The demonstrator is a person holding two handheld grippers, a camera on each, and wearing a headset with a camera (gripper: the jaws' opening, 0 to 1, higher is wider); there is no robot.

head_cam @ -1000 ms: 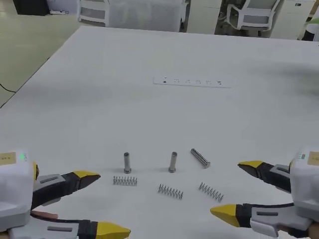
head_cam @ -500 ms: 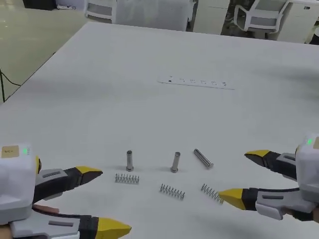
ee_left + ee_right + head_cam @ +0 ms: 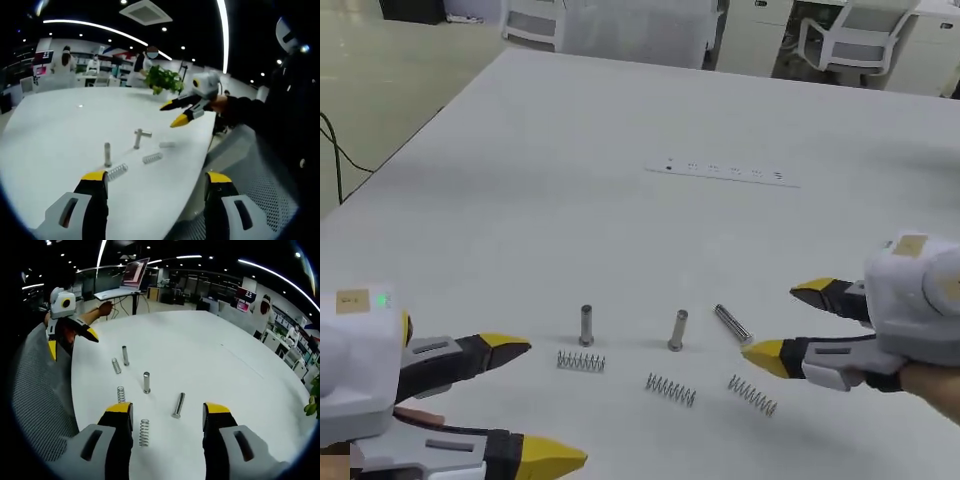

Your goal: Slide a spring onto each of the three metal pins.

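Lining up the first pick, nothing threaded yet: springs [image 3: 581,362] flat on the counter [image 3: 620,230] just before the pins [image 3: 586,325], two upright, one tipped. Left gripper [image 3: 542,402] and right gripper [image 3: 785,321] both spread wide, empty, right one now nearer the tipped pin [image 3: 732,322] than a second ago. Next: pinching a spring gently

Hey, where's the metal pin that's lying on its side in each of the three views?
Head view: the lying pin is low and right of centre, rightmost of the three pins.
Left gripper view: the lying pin is left of centre, a short bar at the far side of the row.
Right gripper view: the lying pin is low and centre, nearest of the pins.
Shared landmark: the middle upright pin, next to it in every view.
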